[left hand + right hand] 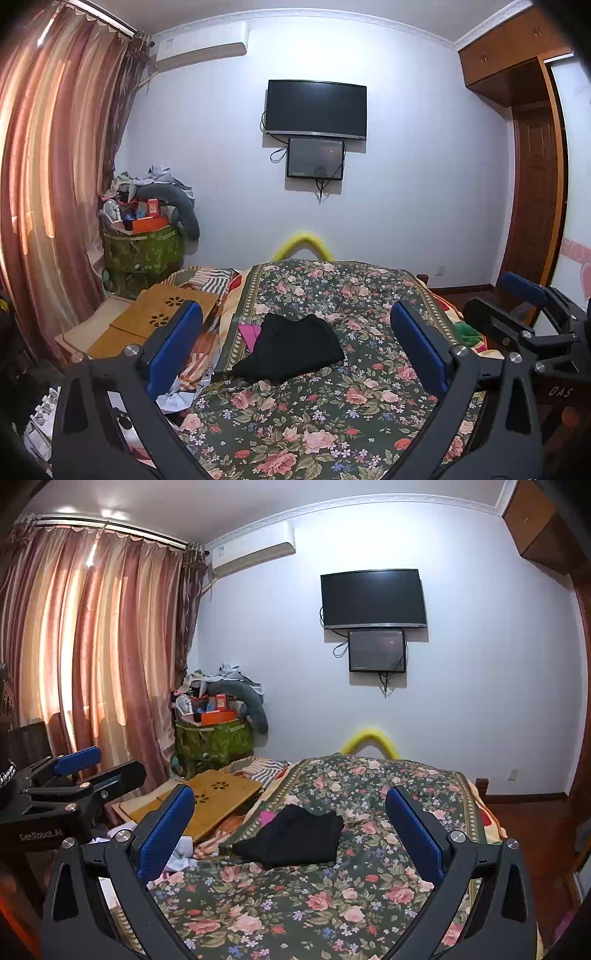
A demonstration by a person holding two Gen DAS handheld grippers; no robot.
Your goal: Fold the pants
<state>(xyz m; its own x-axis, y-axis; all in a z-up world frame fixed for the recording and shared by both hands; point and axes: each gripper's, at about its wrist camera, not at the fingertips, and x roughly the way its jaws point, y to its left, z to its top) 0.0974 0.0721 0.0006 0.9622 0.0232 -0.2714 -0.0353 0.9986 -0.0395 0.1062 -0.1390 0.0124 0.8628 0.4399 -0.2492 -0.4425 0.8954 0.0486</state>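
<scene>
The black pants (291,347) (291,836) lie in a folded, compact bundle on the floral bed cover (332,406) (314,897), towards its left half. My left gripper (296,312) is open, its blue pads spread wide, with the bundle lying ahead between the fingers and touching neither. My right gripper (290,794) is open as well, framing the same bundle from slightly further right, with nothing in it. Each gripper shows in the other's view: the right gripper (535,306) at the right edge, the left gripper (85,771) at the left edge, both above the bed.
A pink item (251,332) pokes out from behind the pants. A wooden lap desk (162,317) (218,794) lies left of the cover, with crumpled bedding near it. A green bag piled with clutter (142,251) stands by the curtain. A wardrobe (535,184) stands at the right.
</scene>
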